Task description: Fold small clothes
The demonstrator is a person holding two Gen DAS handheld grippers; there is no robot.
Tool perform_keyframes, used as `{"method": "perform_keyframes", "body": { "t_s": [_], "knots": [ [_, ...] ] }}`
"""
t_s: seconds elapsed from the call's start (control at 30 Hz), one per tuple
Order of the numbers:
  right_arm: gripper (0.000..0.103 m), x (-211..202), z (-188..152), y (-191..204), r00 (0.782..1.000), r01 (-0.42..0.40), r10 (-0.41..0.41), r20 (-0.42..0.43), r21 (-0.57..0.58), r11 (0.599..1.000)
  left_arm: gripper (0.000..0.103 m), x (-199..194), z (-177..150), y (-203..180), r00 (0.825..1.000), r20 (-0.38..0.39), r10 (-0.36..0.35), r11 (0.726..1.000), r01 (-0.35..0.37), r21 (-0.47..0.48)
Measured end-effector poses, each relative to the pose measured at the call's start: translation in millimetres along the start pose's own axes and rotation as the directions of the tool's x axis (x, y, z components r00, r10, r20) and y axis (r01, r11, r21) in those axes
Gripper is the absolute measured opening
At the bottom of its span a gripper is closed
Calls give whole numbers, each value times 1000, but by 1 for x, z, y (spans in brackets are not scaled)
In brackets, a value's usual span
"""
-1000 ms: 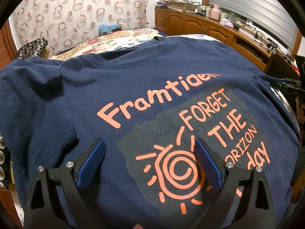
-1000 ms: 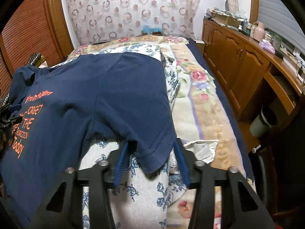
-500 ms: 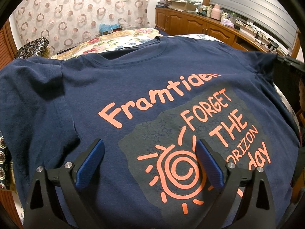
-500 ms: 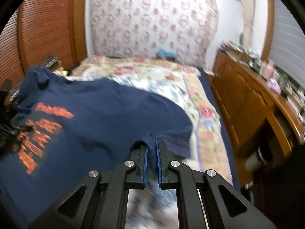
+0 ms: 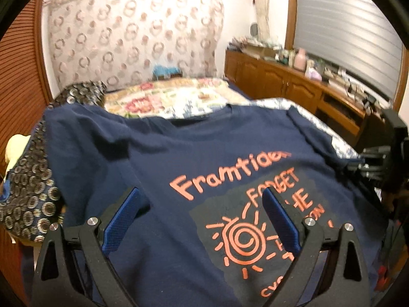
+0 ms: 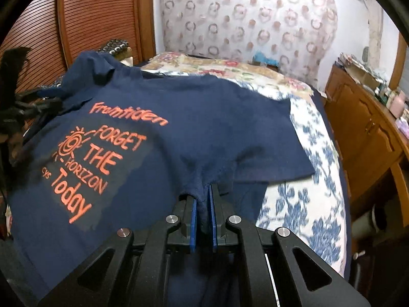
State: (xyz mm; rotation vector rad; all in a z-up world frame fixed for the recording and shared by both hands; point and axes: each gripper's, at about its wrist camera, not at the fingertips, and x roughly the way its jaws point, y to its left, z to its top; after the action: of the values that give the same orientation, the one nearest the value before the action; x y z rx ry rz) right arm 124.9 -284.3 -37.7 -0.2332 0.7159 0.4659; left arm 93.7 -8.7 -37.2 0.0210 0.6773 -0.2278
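We're looking at a bedroom: a ring-patterned curtain is hanging behind the floral bed, wooden cabinets are running along the right under a cluttered top, grey blinds are covering the window, and a slatted wooden door is standing on the left.

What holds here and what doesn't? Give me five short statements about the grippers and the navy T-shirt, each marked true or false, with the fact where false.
1. The right gripper is shut on bunched fabric of the navy T-shirt. True.
2. The left gripper is clamped on the shirt's collar. False: its jaws stand wide open over the printed front.
3. The shirt's print is orange. True.
4. The shirt lies print side down. False: the print faces up.
5. The blue-flowered bedding shows beside the shirt in the right wrist view. True.
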Motion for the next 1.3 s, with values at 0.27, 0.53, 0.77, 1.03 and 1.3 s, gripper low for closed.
{"method": "perform_keyframes", "body": {
  "t_s": [0.27, 0.53, 0.77, 1.03, 1.3],
  "knots": [
    [34, -28, 10, 7, 1000, 9, -10, 22, 29, 1000, 97, -16, 3, -14, 999, 53, -11, 1000, 10, 27],
    [43, -54, 13, -4, 995, 81, -82, 61, 23, 996, 97, -24, 3, -23, 997, 76, -25, 999, 21, 42],
    [43, -16, 25, -43, 991, 127, -130, 18, 116, 985, 97, -26, 2, -25, 996, 81, -26, 999, 23, 39],
    [43, 33, 40, -68, 991, 130, -121, -63, 181, 975, 97, -26, -4, -23, 998, 65, -23, 999, 21, 25],
    [43, 31, 44, -72, 987, 153, -145, -63, 171, 973, 97, -25, -8, -21, 998, 55, -21, 1000, 20, 15]
  ]
}}
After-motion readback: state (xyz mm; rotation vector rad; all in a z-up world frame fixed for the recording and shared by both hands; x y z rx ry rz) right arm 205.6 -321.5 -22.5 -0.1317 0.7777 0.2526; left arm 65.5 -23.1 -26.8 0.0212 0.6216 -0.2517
